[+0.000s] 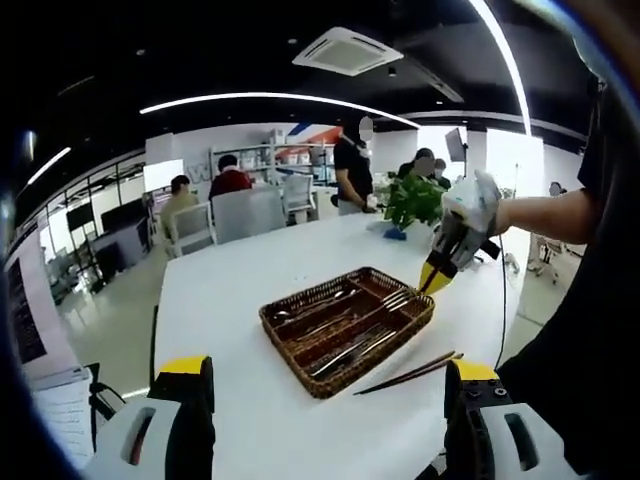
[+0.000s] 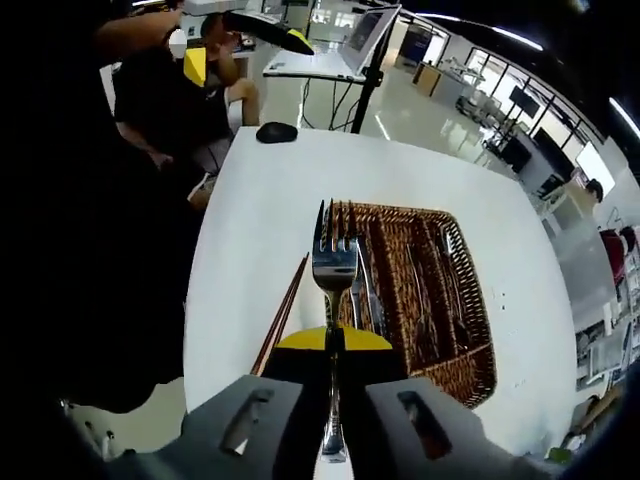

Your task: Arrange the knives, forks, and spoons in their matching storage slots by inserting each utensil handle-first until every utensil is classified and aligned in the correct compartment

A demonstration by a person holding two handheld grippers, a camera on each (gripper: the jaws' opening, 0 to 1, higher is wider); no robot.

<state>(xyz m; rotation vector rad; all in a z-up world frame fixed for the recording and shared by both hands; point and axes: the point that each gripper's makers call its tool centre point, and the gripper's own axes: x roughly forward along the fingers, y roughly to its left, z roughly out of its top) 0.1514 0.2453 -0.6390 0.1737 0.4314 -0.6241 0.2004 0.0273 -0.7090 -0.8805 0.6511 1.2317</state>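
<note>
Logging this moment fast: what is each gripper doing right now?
Left gripper: open, holding nothing, above the white table.
Right gripper: closed on the silver metal fork, tines forward.

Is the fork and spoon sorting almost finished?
Partly. Several utensils already lie in the wicker basket. The right tool holds a fork above it, not yet placed. Chopsticks lie on the table beside the basket. The left tool is open.
</note>
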